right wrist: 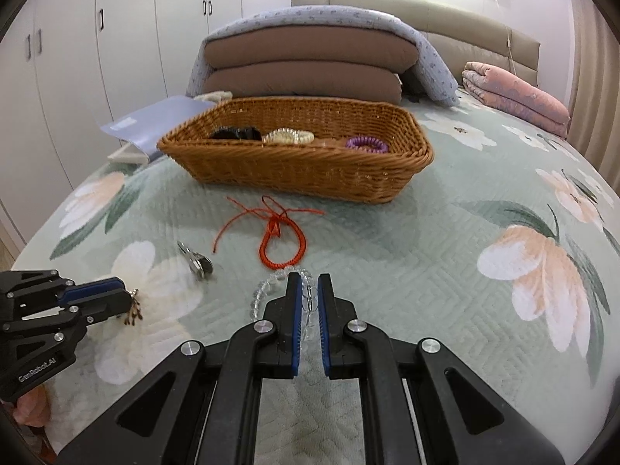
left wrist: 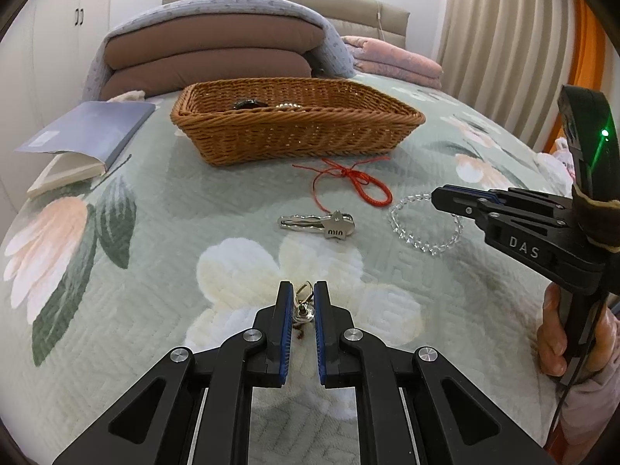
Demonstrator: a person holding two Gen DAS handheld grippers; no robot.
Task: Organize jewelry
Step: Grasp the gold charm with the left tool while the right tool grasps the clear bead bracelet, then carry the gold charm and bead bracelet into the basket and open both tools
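Raised letters "DAS" are read on the black body of the right gripper point(left wrist: 436, 197), as seen from the left wrist view. White lettering "GenRobot.AI" is printed along the lower housing of the left gripper point(right wrist: 130, 294), as seen from the right wrist view. Engraved characters are carried upside down on the star-shaped end of the silver hair clip point(left wrist: 317, 223); they appear to be "miu", though this reading is uncertain. No legible print is shown on the cover of the book point(left wrist: 89, 131).
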